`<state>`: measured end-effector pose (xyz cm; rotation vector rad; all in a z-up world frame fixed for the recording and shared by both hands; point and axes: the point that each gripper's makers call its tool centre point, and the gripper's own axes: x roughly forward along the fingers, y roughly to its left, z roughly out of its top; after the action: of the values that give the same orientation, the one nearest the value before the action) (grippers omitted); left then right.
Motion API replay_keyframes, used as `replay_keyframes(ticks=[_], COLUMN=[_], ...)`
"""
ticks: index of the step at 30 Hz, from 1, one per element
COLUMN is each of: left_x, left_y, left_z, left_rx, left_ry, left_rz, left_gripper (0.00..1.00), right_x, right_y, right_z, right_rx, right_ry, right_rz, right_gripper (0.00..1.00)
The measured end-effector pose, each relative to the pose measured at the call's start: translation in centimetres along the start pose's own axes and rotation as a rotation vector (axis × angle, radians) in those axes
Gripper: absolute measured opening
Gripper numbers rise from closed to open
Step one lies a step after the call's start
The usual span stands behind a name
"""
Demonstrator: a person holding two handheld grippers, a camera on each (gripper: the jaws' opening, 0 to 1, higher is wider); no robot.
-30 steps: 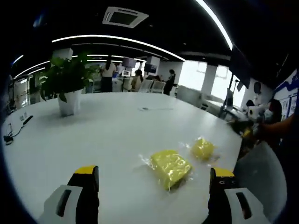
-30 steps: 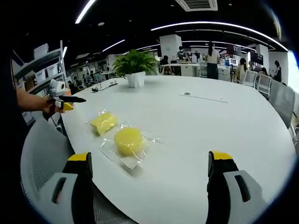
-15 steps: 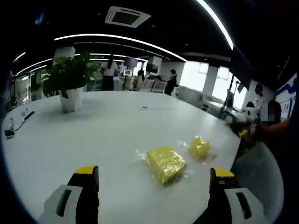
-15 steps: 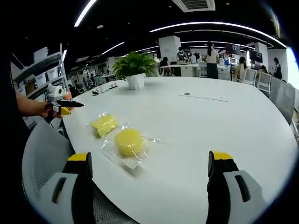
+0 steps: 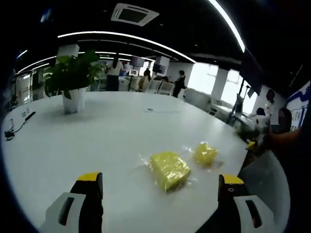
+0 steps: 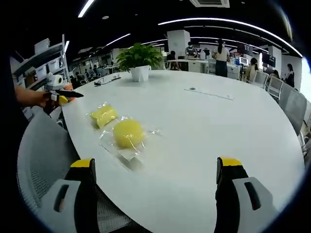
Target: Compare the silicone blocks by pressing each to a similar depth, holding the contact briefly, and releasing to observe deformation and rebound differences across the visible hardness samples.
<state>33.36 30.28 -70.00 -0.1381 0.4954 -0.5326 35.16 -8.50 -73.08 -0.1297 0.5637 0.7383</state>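
Two bagged yellow blocks lie near the white counter's (image 6: 218, 126) edge: a square block (image 5: 168, 168) and, just beside it, a round block (image 6: 128, 133). Both grippers, left (image 5: 160, 201) and right (image 6: 154, 194), hover with jaws wide apart, holding nothing. A potted plant (image 6: 139, 62) stands farther back; a mesh chair (image 6: 46, 162) sits at the edge.
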Motion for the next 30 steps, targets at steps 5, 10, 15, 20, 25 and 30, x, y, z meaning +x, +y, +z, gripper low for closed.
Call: replay_keyframes(ticks=[5, 10, 15, 20, 25, 30], left_x=[0.2, 0.6, 1.4, 2.2, 3.1, 4.4], left_y=[-0.1, -0.6, -1.9, -2.8, -3.4, -5.1], left_z=[0.9, 1.1, 2.1, 2.9, 4.1, 4.7], left_rx=[0.000, -0.045, -0.082, -0.123, -0.145, -0.196], left_ry=[0.002, 0.011, 0.001, 0.028, 0.022, 0.024], left_rz=[0.016, -0.004, -0.036, -0.043, -0.050, -0.114], left_gripper=[1.00, 1.00, 1.00, 1.00, 1.00, 1.00], right_x=[-0.2, -0.1, 0.0, 0.0, 0.0, 0.0], right_y=[0.3, 0.5, 0.6, 0.6, 0.9, 0.7], right_z=[0.9, 1.1, 1.2, 1.2, 1.0, 1.1], right_rx=[0.017, 0.019, 0.027, 0.045, 0.051, 0.061], right_ry=[-0.039, -0.040, -0.045, -0.053, -0.051, -0.060], right_rz=[0.006, 0.016, 0.020, 0.025, 0.034, 0.037], right_gripper=[0.97, 0.97, 0.97, 0.97, 0.97, 0.97])
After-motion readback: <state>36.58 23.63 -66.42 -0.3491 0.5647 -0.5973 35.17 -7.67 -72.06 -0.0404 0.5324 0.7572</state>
